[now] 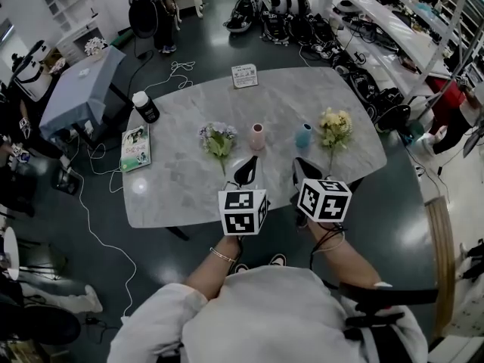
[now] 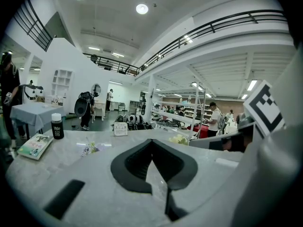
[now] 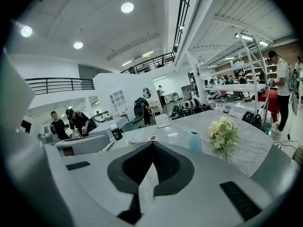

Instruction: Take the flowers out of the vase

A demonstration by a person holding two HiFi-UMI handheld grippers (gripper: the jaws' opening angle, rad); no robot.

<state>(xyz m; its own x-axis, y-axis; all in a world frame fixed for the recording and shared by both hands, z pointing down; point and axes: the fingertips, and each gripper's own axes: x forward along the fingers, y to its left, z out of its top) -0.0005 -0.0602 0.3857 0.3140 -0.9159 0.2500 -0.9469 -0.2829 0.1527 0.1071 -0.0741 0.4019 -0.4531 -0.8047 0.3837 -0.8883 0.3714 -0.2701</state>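
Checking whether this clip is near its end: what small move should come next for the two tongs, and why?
Probably just draw both back from the marble table. The purple bouquet and yellow bouquet already lie on it beside the empty-looking pink vase and blue vase, and the left tongs and right tongs are shut on nothing.

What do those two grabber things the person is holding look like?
The left gripper and right gripper match: pale grey bodies, black pads tapering to a point, a white cube with black square markers on each. The person wears light sleeves and a thin bracelet.
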